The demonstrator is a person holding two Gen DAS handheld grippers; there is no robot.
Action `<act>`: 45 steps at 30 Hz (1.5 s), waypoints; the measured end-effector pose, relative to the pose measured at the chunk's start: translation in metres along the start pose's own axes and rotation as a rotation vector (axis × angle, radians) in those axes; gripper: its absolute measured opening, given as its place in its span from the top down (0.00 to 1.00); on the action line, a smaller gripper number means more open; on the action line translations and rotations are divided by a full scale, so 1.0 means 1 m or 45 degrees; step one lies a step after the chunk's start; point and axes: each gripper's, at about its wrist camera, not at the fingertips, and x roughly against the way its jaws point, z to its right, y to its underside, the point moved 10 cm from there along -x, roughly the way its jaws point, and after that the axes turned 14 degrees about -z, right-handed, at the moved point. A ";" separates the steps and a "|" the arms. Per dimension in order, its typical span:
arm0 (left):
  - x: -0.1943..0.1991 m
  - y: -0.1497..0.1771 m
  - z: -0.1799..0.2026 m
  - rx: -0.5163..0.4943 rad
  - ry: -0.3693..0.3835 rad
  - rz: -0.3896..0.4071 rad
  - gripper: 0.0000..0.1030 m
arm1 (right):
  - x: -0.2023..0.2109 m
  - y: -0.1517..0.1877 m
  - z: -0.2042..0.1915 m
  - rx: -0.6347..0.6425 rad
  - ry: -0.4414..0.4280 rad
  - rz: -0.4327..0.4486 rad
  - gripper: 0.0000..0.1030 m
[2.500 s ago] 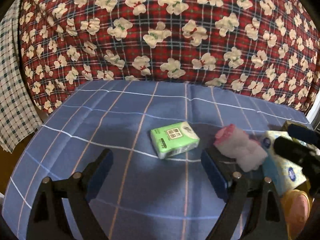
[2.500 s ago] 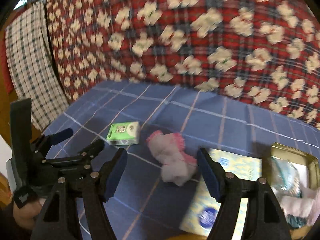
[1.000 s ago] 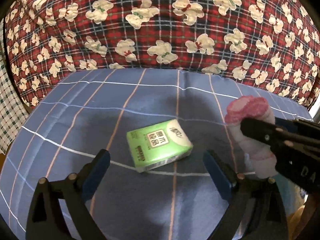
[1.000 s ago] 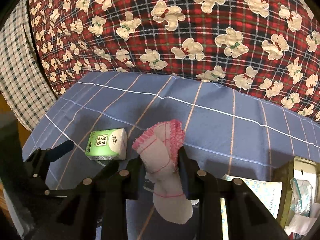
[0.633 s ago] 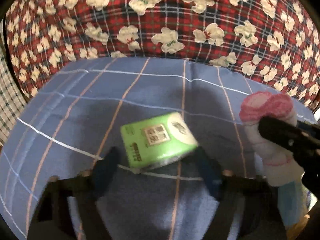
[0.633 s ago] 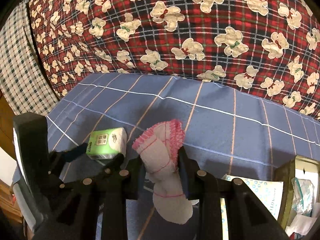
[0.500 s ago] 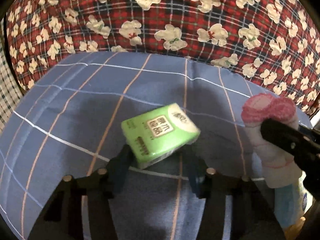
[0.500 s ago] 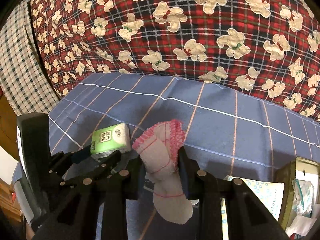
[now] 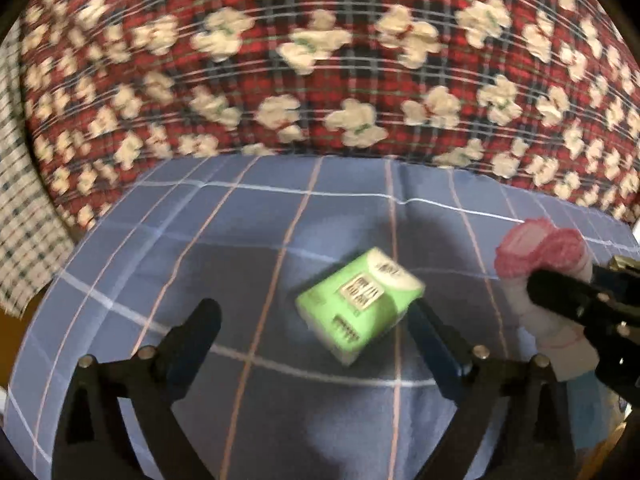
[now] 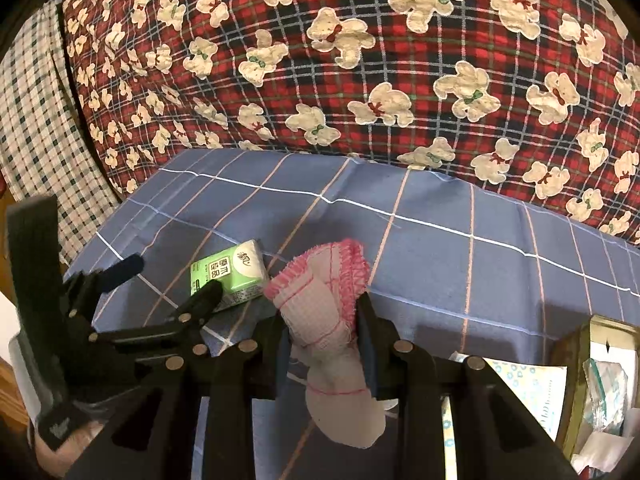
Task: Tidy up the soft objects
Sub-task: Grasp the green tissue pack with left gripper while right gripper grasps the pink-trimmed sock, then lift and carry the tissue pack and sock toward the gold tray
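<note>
Half a second ago the left gripper [image 9: 316,330] squeezed the green tissue pack [image 9: 359,303]; its fingers have just been opening and now stand wide, the pack loose between them on the blue checked bedspread [image 10: 432,240]. Right gripper [image 10: 324,344] fingers clamp a pink-edged white sock [image 10: 330,320].

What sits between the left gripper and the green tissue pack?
Nothing visible. The green tissue pack lies between the left gripper's jaws, which have just been opening and stand wide. The right gripper, shut on the pink-trimmed sock, is off to the side.
</note>
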 end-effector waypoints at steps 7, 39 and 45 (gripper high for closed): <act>-0.026 0.001 0.030 -0.183 0.090 -0.081 0.13 | -0.001 0.000 0.002 0.002 -0.003 -0.006 0.69; 0.018 0.029 0.014 -0.010 -0.081 0.122 0.50 | 0.017 -0.003 -0.002 0.013 -0.007 0.102 0.69; 0.035 0.031 0.004 0.054 -0.117 0.206 0.50 | 0.028 -0.006 -0.010 0.053 0.018 0.175 0.69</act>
